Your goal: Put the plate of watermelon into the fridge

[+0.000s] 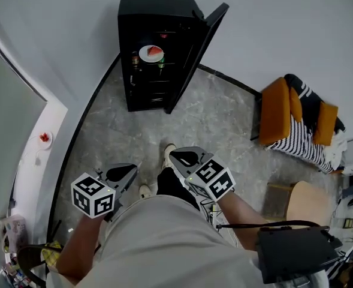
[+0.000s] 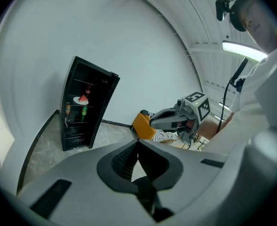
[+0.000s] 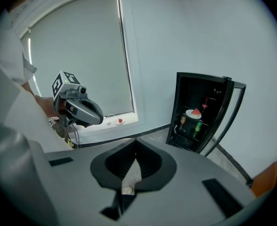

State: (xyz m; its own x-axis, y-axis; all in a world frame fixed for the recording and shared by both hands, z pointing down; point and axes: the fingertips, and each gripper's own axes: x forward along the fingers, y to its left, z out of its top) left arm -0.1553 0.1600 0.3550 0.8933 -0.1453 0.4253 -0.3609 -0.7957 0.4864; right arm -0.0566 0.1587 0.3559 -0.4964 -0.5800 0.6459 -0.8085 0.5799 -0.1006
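A black fridge [image 1: 155, 47] stands against the far wall with its door [image 1: 201, 51] swung open to the right. On an upper shelf inside rests a white plate with a watermelon slice [image 1: 151, 53], which also shows in the left gripper view [image 2: 81, 100] and the right gripper view [image 3: 193, 113]. My left gripper [image 1: 128, 171] and my right gripper [image 1: 185, 158] are both held low near the person's body, well back from the fridge. Each is shut with nothing between its jaws.
Cans stand on the fridge shelf below the plate [image 3: 198, 125]. An orange chair with a striped cloth [image 1: 296, 116] is at the right, with a wooden stool [image 1: 308, 203] nearer. A windowsill at the left holds a small dish with something red [image 1: 44, 138]. The floor is grey marble [image 1: 134, 137].
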